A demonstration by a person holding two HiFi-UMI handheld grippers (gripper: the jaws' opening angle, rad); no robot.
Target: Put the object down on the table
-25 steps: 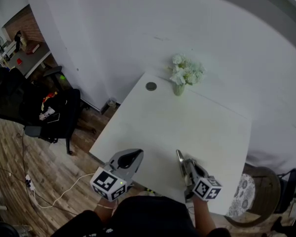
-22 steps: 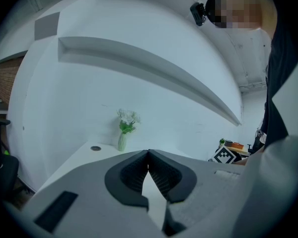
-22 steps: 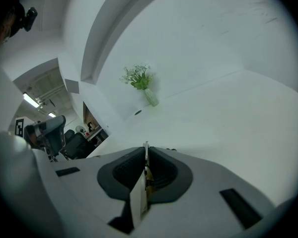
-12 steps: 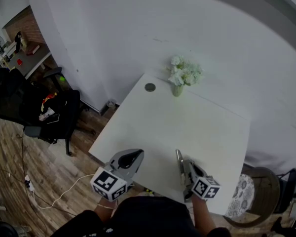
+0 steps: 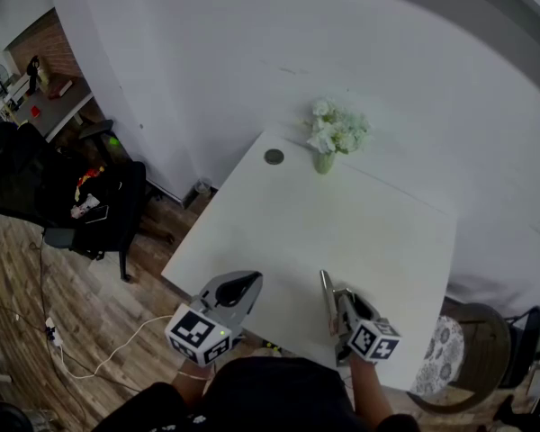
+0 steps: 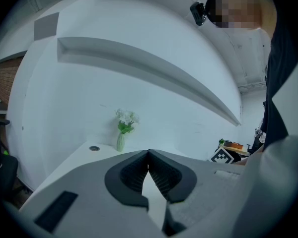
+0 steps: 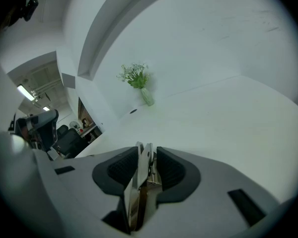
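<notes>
left gripper (image 6: 148, 155): jaws closed, empty, at the near edge of the table (image 5: 360, 223) | right gripper (image 7: 146, 155): jaws just opening, pads loose | metal tool (image 7: 139, 175): standing on edge between those jaws, tip poking out front

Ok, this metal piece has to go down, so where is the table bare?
The whole middle of the table is bare, from the near edge up to the flower vase and the round disc. Only that far left end is occupied; the right side, toward the chair, is free too.
</notes>
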